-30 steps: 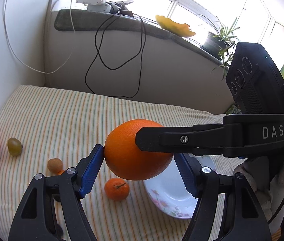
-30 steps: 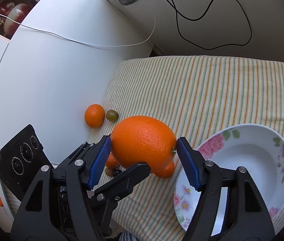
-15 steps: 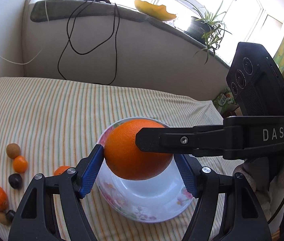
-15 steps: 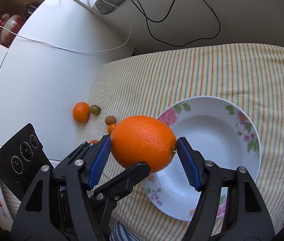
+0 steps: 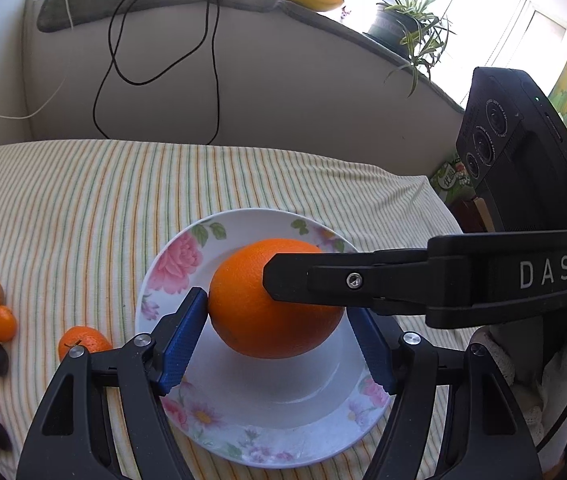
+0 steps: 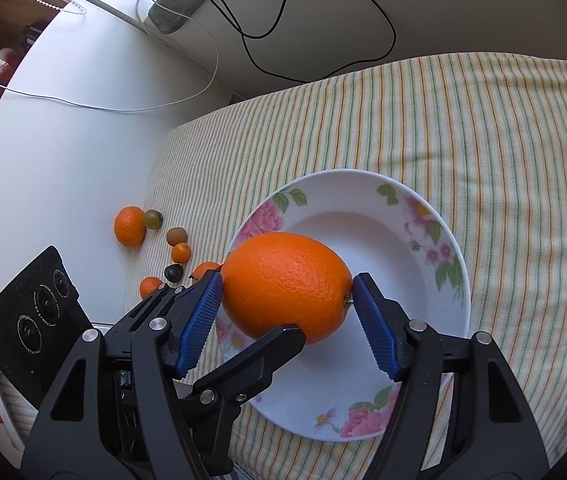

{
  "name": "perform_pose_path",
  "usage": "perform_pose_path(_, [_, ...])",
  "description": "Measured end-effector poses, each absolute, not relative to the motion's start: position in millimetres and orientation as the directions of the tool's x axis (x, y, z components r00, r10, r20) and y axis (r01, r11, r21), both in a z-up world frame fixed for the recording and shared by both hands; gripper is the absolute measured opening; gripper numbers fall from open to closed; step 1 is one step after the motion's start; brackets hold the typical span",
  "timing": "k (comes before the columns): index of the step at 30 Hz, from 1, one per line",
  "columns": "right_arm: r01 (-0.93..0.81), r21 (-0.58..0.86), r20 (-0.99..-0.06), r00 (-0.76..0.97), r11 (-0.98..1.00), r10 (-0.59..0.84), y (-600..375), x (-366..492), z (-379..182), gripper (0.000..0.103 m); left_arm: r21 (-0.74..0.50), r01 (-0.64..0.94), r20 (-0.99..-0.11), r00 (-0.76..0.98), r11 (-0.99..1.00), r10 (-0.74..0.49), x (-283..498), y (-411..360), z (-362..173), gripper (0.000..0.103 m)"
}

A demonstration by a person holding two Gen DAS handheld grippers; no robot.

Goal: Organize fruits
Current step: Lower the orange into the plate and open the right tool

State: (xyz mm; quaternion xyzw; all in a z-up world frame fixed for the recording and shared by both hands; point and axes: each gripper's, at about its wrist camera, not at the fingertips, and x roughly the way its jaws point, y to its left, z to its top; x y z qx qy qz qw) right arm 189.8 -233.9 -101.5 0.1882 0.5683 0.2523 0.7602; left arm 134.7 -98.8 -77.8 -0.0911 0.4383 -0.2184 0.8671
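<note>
Orange (image 5: 267, 328) pinched crosswise by left gripper (image 5: 279, 308) and right gripper (image 6: 286, 284), above floral plate (image 5: 171, 256), mid-frame. Small fruits (image 5: 1, 322) scattered at left edge. Right finger masks orange top. Potted plant (image 5: 403, 28) only in left view; mandarin (image 6: 129, 226) only in right.

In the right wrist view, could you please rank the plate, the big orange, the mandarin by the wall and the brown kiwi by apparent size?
1. plate
2. big orange, though it sits nearer the camera
3. mandarin
4. brown kiwi
</note>
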Motion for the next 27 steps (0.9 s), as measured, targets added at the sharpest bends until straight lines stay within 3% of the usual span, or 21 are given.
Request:
perform_pose_path(13, [-0.165,0.583,-0.754,0.255,0.796,0.605,-255.6,189.9,-97.0,0.070,-0.291,0.331,-0.707,0.559,0.898,-0.434,126.1,-106.5,-64.6,0.070])
perform_pose_path(27, [-0.249,0.456,-0.772,0.366,0.854,0.519,-249.7,174.1,-62.0,0.070,-0.244,0.306,-0.670,0.633,0.920,-0.388,98.8,-82.4,-44.5,0.070])
